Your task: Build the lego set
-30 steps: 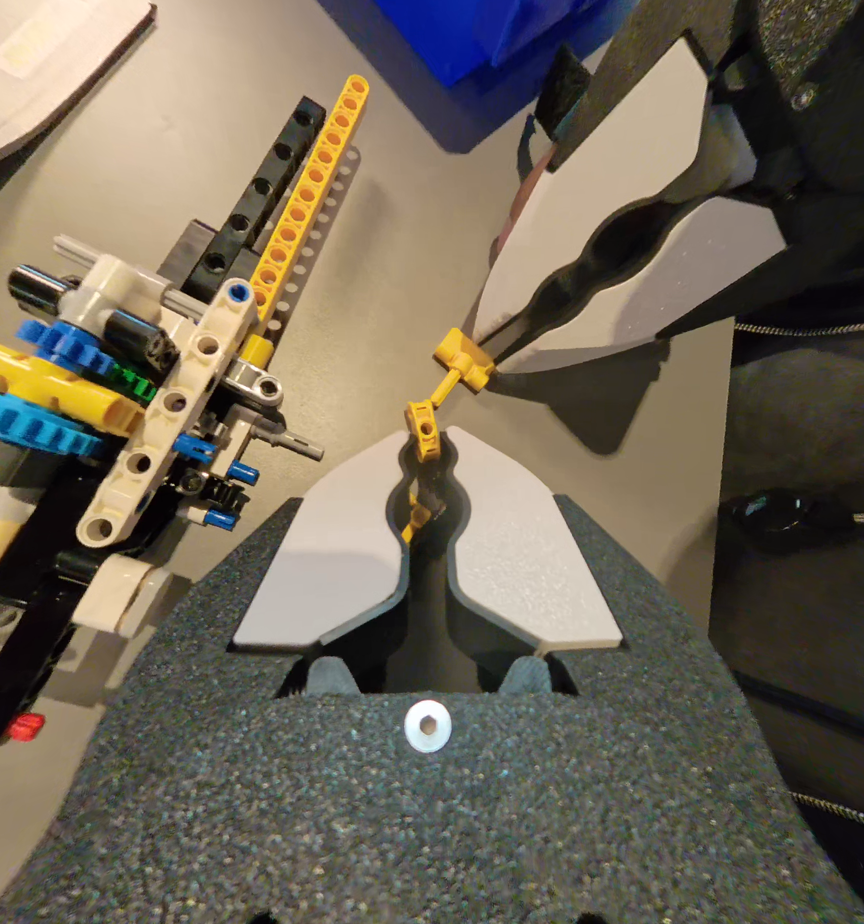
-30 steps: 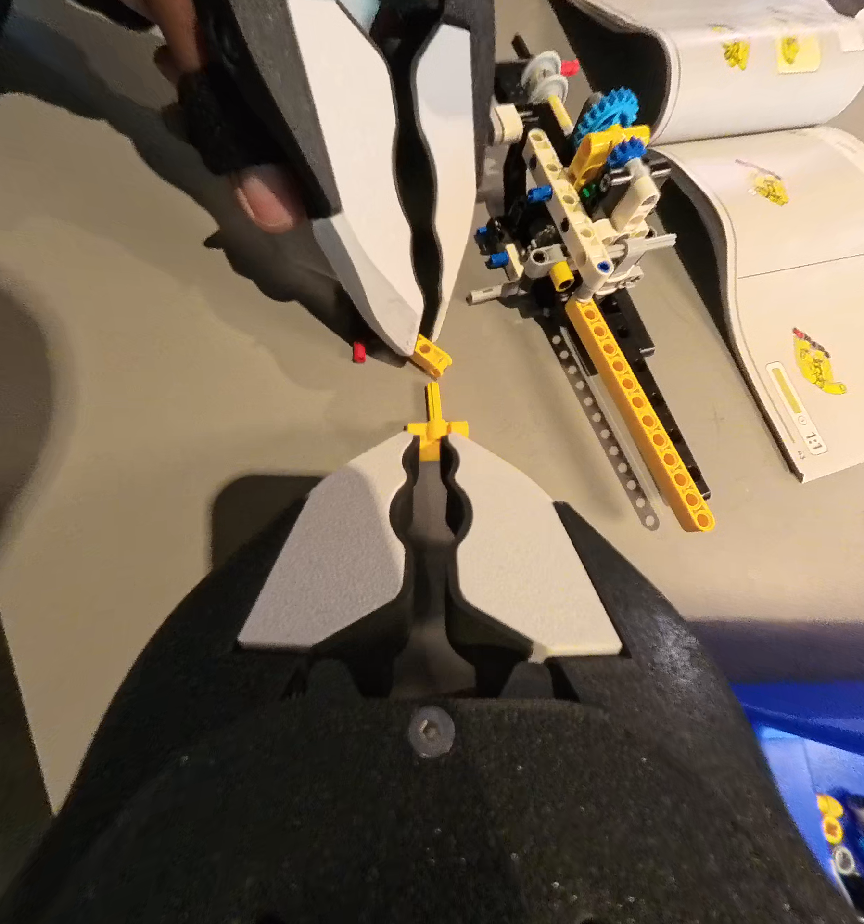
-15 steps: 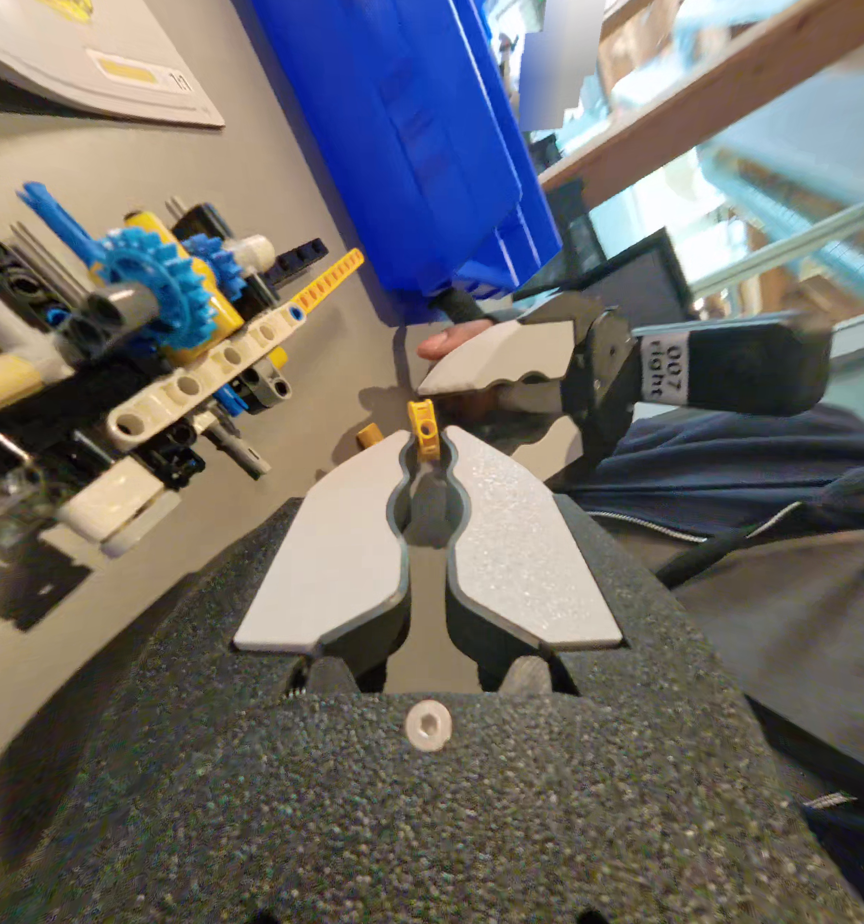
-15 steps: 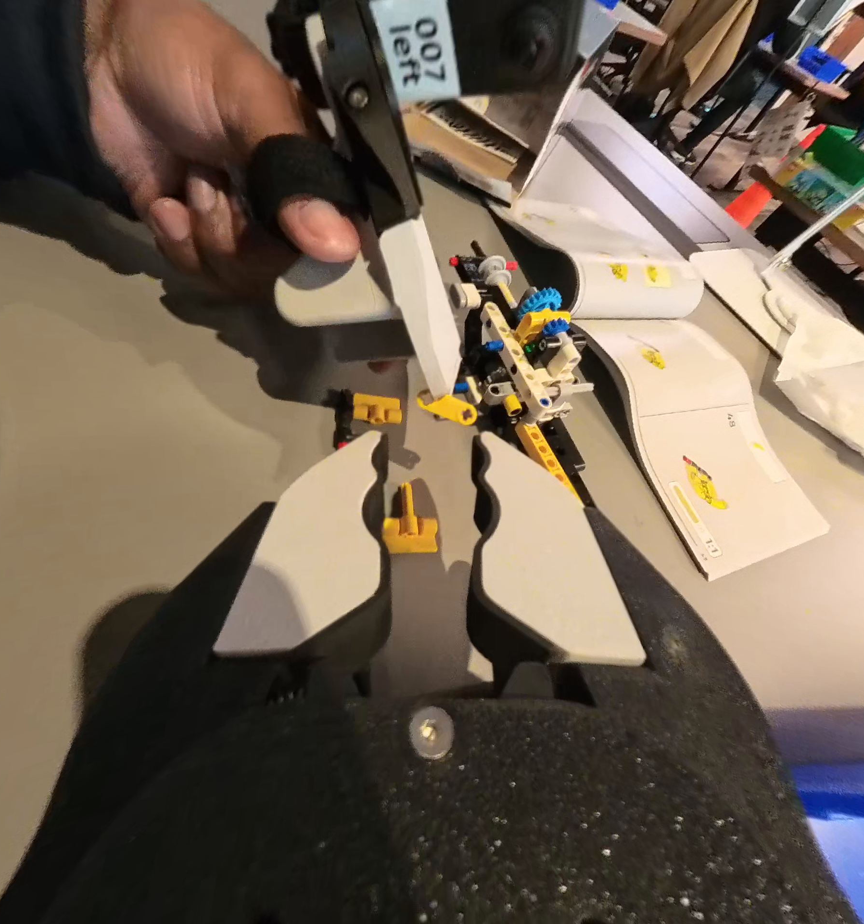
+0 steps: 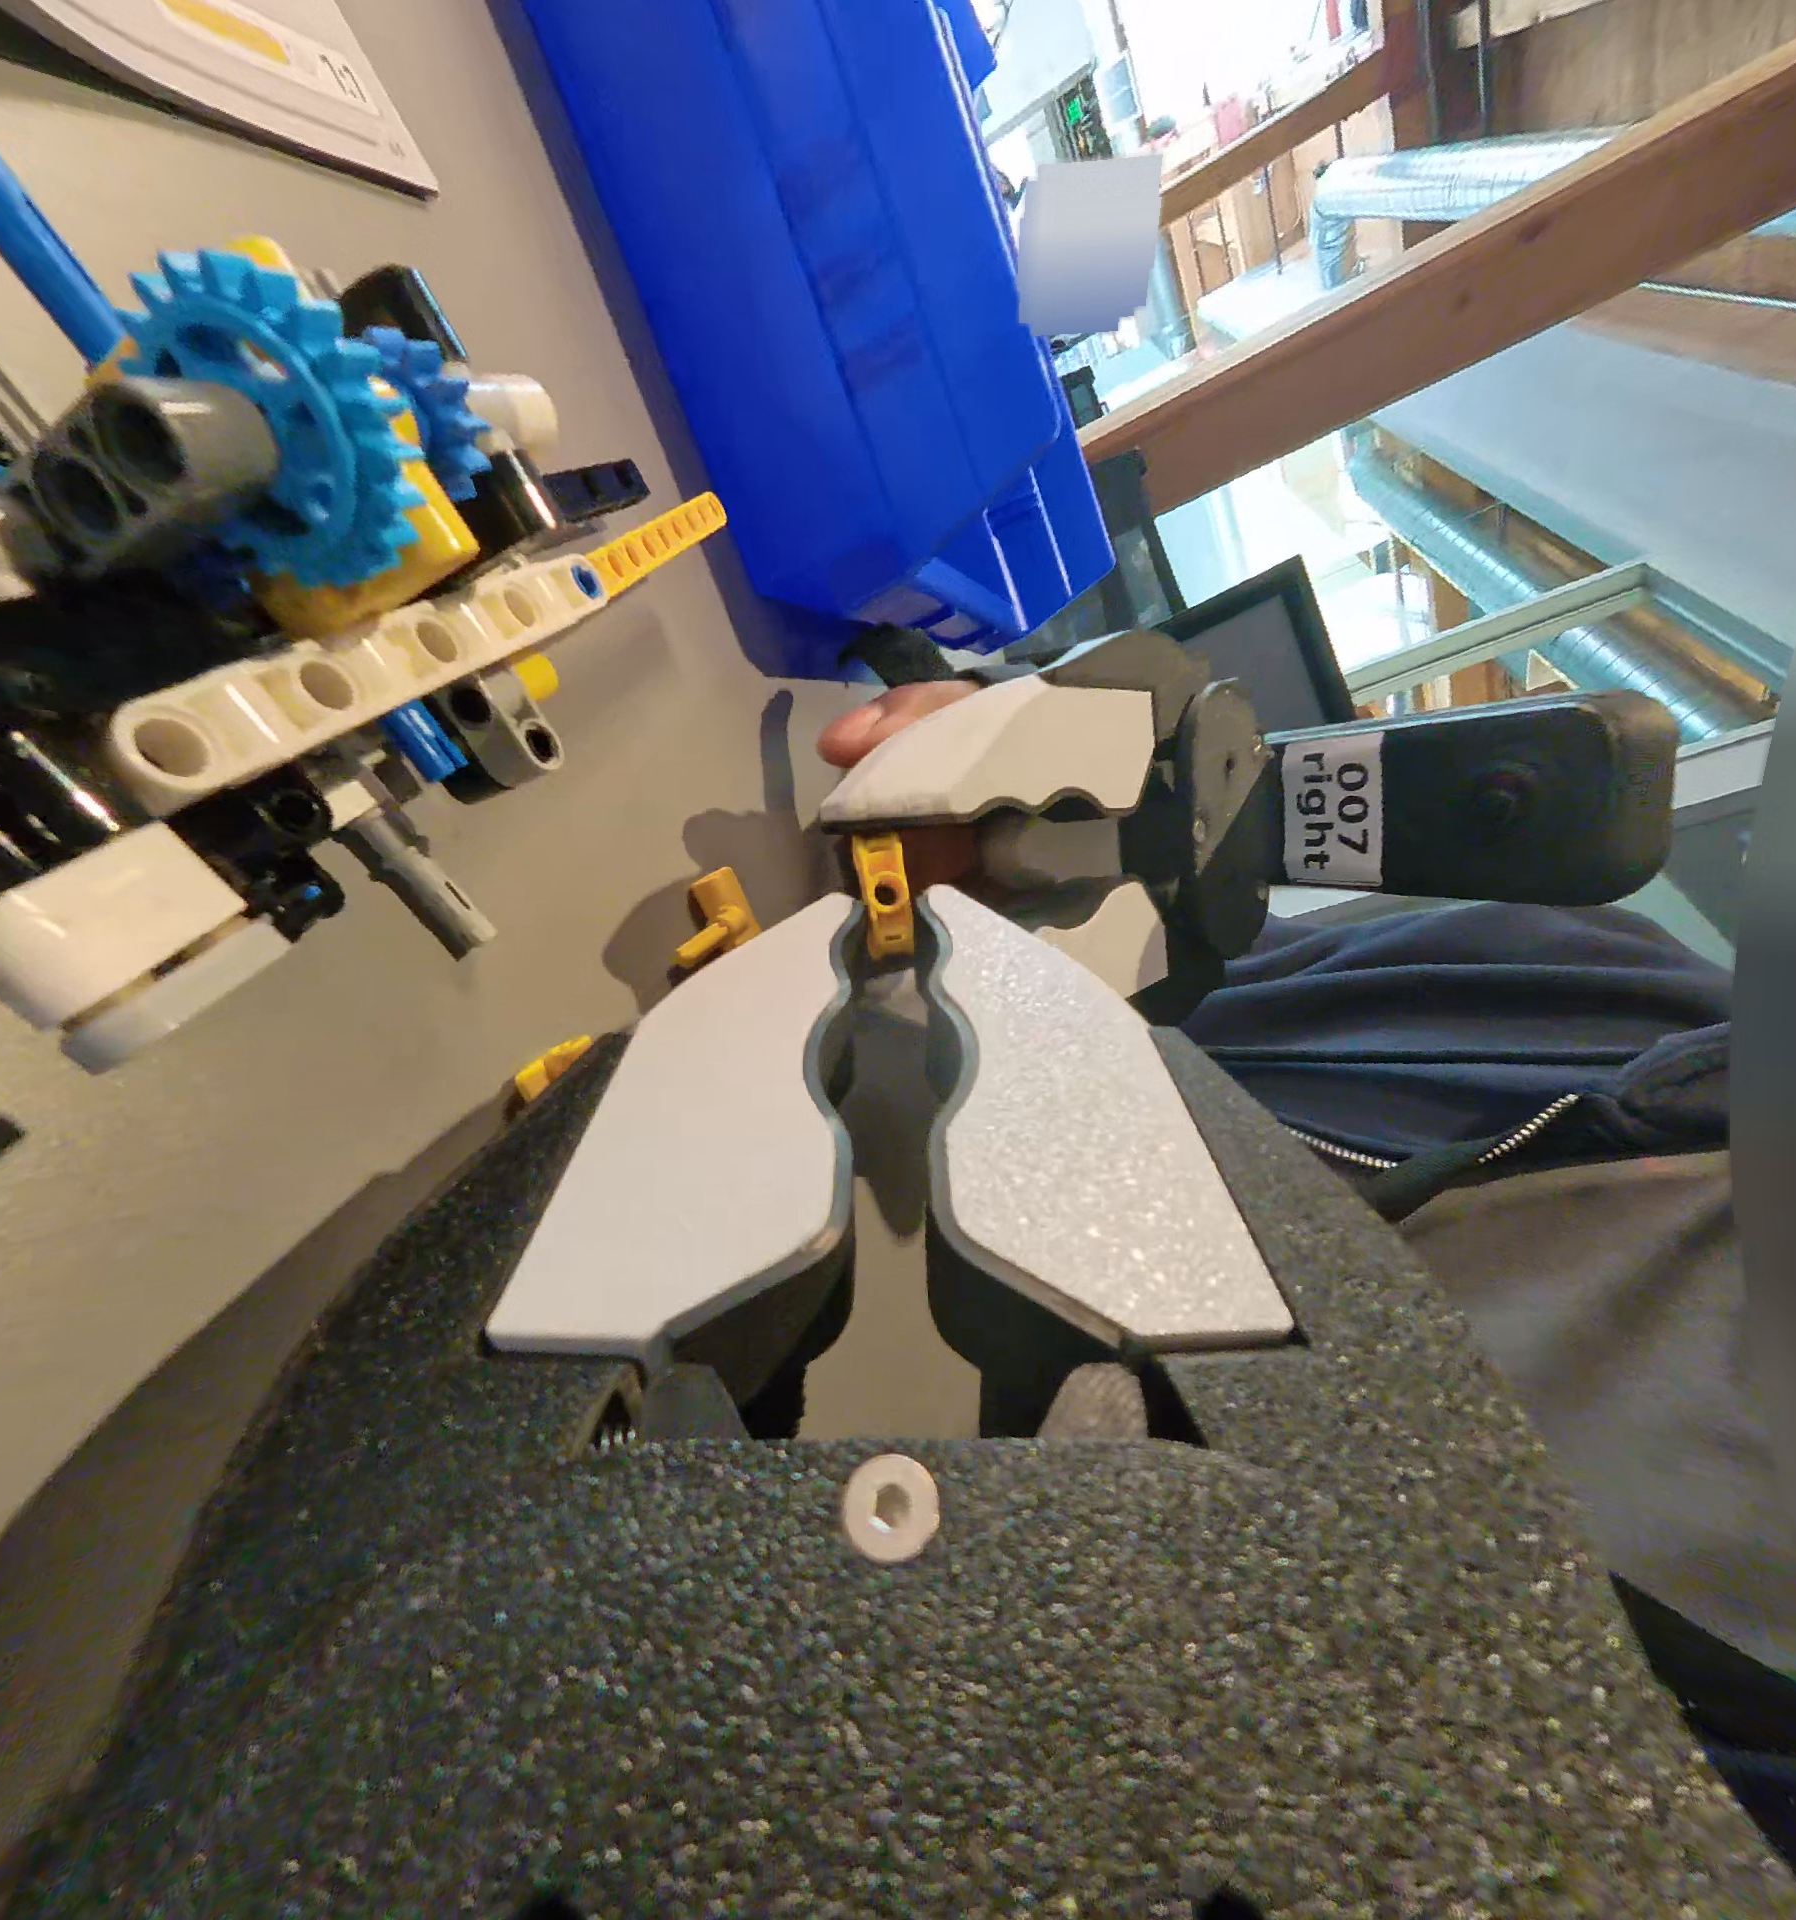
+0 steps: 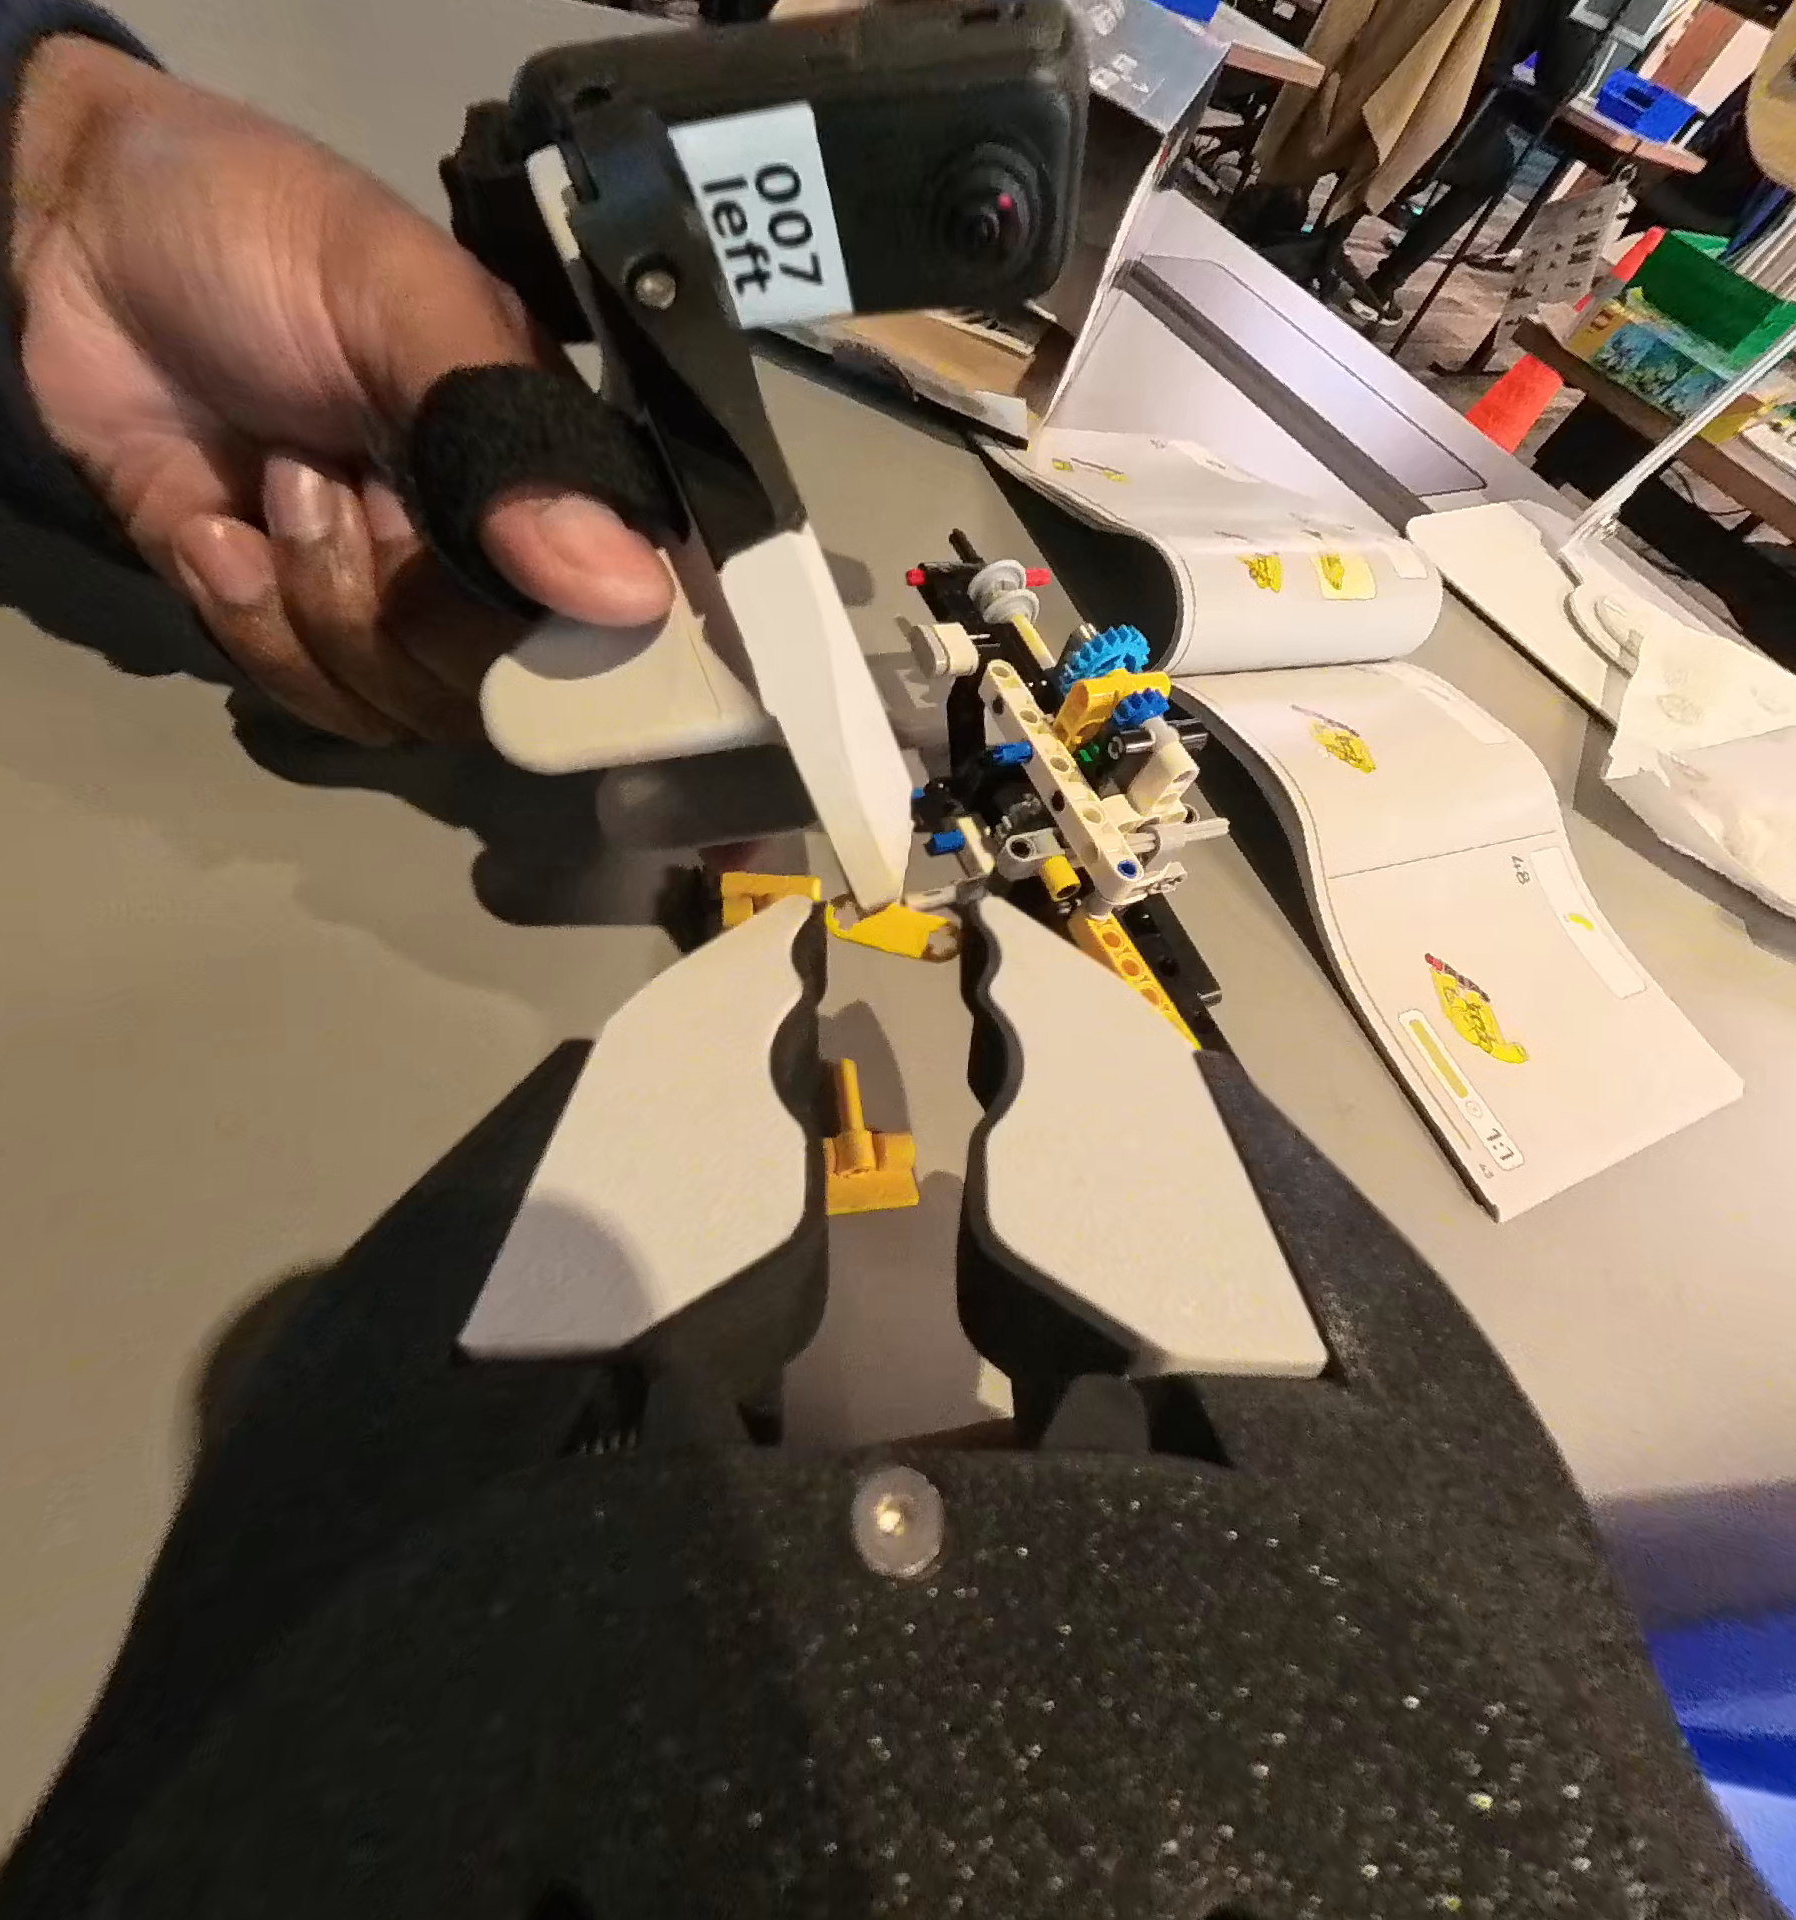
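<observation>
My left gripper (image 5: 886,904) is shut on a small yellow connector (image 5: 881,899) that sticks out past its tips. In the right wrist view it (image 6: 873,883) points down at the table with the yellow connector (image 6: 899,928) at its tip. My right gripper (image 6: 894,920) is open and empty, low over the table. A yellow pin piece (image 6: 863,1153) lies on the table between its fingers (image 6: 707,1122); it also shows in the left wrist view (image 5: 717,914). The half-built lego model (image 6: 1060,769) with blue gears (image 5: 270,416) stands just beyond.
An open instruction booklet (image 6: 1445,883) lies right of the model. A blue bin (image 5: 821,312) stands on the table near the right gripper (image 5: 977,821). Another small yellow piece (image 6: 764,894) lies by the left fingertip. A person's hand (image 6: 281,416) holds the left gripper. My left and right fingertips are right by each other.
My right gripper has opened and let go of the yellow pin piece, which now lies on the table. Both grippers have tilted up, and the left still holds its connector.
</observation>
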Action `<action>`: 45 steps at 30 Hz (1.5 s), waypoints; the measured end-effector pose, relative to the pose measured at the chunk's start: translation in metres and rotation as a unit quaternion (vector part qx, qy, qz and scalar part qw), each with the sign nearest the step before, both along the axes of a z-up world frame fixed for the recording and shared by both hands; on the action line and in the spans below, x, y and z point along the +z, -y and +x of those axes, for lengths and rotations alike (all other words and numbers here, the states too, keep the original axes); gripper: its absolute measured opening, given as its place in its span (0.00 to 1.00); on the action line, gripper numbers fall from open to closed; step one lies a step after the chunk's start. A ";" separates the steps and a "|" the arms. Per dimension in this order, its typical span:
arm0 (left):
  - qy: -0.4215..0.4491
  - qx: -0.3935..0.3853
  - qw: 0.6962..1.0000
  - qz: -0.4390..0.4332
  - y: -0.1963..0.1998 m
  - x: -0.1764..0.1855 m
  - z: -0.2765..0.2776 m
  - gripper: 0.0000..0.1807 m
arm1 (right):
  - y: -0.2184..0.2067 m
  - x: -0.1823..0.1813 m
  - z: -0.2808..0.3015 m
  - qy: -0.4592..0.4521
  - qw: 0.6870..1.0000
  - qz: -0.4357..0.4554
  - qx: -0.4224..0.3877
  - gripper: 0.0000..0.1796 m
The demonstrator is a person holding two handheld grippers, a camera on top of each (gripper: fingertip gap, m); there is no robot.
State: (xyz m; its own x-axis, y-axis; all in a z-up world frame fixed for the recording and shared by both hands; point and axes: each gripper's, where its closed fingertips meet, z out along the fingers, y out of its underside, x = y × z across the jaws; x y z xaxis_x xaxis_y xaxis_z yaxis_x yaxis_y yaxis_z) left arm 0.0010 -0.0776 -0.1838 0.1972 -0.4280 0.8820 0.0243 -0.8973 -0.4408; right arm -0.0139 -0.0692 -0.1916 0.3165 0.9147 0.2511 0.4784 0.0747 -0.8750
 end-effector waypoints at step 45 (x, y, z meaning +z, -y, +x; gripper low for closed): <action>-0.152 -0.037 0.975 0.160 -0.001 -0.023 -0.029 0.06 | 0.007 -0.047 0.001 0.191 0.968 -0.139 0.090 0.14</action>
